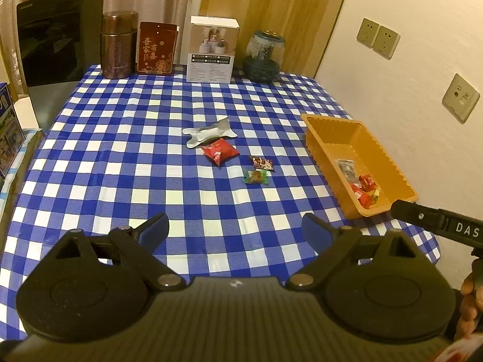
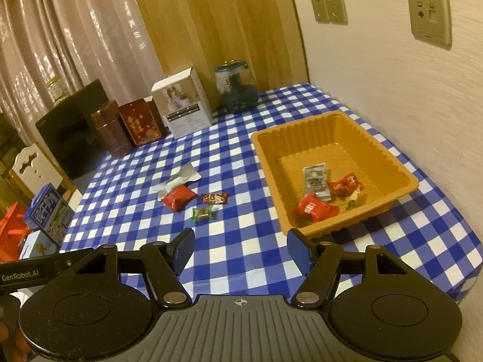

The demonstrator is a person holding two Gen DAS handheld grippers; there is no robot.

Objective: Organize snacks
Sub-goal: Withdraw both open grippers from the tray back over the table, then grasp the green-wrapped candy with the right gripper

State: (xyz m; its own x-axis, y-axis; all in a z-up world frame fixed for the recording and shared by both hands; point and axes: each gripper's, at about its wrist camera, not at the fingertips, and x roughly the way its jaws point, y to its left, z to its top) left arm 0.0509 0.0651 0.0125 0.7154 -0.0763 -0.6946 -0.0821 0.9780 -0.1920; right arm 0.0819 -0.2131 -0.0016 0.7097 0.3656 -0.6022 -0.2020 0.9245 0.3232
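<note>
An orange tray [image 1: 314, 132] [image 2: 268, 163] stands at the table's right and holds several wrapped snacks, among them a red packet [image 2: 315, 208] and a grey sachet [image 2: 315, 178]. On the cloth lie a silver wrapper [image 1: 208, 132] [image 2: 178, 179], a red packet [image 1: 220, 151] [image 2: 178, 197], a dark candy [image 1: 261, 162] [image 2: 215, 198] and a green candy [image 1: 256, 177] [image 2: 203, 213]. My left gripper [image 1: 235, 232] is open and empty, near the front edge. My right gripper [image 2: 240, 253] is open and empty, just in front of the tray's near corner.
At the table's back stand a brown canister [image 1: 117, 46], a red tin [image 1: 157, 48], a white box [image 1: 211, 51] and a glass jar [image 1: 262, 55]. A wall [image 1: 407, 60] runs along the right side. A black monitor [image 1: 60, 33] and boxes sit left.
</note>
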